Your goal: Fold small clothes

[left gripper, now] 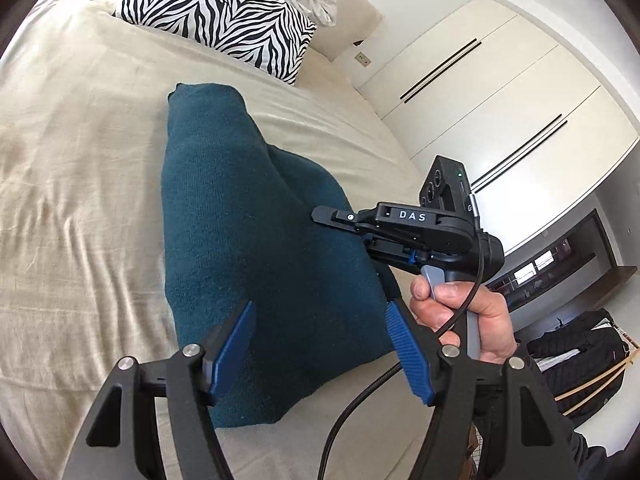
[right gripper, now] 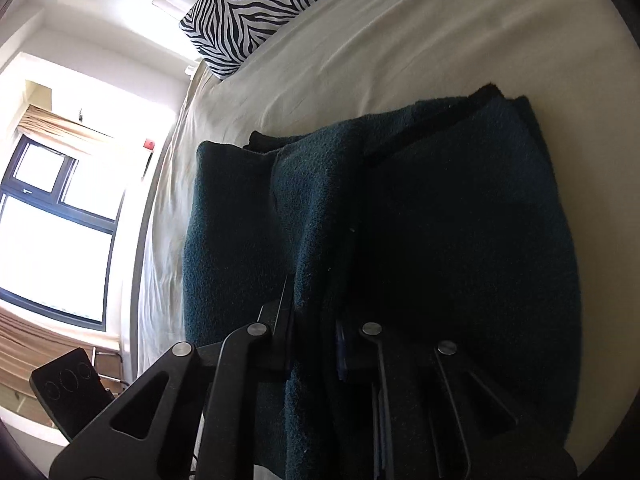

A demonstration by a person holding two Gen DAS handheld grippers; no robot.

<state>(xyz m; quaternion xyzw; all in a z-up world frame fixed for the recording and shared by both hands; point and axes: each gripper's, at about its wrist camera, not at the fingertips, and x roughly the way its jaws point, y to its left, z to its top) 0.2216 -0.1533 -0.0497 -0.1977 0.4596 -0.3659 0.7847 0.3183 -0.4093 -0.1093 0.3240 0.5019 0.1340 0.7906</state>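
Teal knitted cloth (left gripper: 248, 216), thick and fuzzy like a small jumper or blanket, lay across the beige bedspread (left gripper: 80, 184), stretching from near the zebra-striped pillow (left gripper: 224, 12) toward the foot of the bed, where its edge came close to the mattress side. The left hand-held gripper (left gripper: 320, 344) hovered above the nearer end of the cloth with its blue ribbed pads (left gripper: 236, 344) standing well apart and nothing pinched between them; the teal fabric showed through the gap beneath. The right hand-held gripper (right gripper: 316, 344) had its jaws drawn close together on a raised fold of the teal cloth, a ridge of which ran up from between the fingers in the right wrist view; the pads themselves sat in deep shadow. From the left side that same tool appeared black with white lettering, a person's hand (left gripper: 460, 320) wrapped round its grey handle and a dark cable (left gripper: 400, 392) trailing down from it. White wardrobe doors (left gripper: 500, 80) stood beyond the bed on one side, a bright window (right gripper: 52, 240) on the other, and a dark bag (left gripper: 576, 360) lay on the floor.
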